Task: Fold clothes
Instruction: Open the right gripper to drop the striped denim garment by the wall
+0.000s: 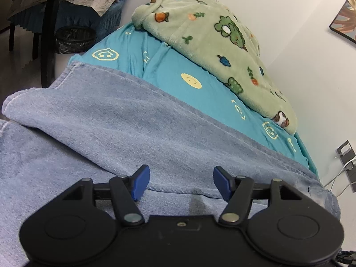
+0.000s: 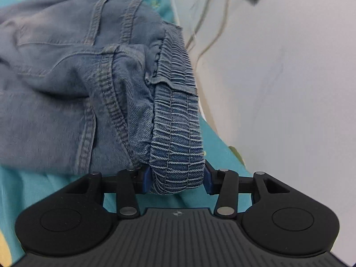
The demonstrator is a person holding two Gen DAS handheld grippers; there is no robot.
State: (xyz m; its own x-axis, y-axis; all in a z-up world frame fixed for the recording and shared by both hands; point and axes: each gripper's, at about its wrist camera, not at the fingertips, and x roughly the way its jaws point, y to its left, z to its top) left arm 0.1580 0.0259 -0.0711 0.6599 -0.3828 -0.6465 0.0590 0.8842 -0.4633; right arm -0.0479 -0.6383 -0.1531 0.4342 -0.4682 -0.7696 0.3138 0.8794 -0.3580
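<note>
right wrist view: the elastic waistband (image 2: 178, 133) of the jeans (image 2: 66, 77) is seen bunched between the right fingers (image 2: 176, 181), both blue pads close against its sides. whether the pads press on it cannot be told; the gap is moderate and filled by the thick band. the rest of the jeans is spread beyond and to the left of these fingers, on the teal bed sheet (image 2: 55, 189), with the bed edge and a wall just to their right.

left wrist view: the left fingers (image 1: 181, 182) are held apart, nothing between the pads, with a jeans leg (image 1: 111, 122) lying flat under and ahead of them. a green blanket (image 1: 211, 44) is heaped well beyond the fingertips.

several risks are judged from here. if the right grip is loose, the waistband could slip out and the bunched end could flop unevenly, leaving a crooked fold. if only the outer elastic layer is caught, the layers could be pulled apart. since the waistband lies near the bed edge, a careless drag could send it over the side. with the left fingers empty, the leg is not anchored and could be dragged into wrinkles.
</note>
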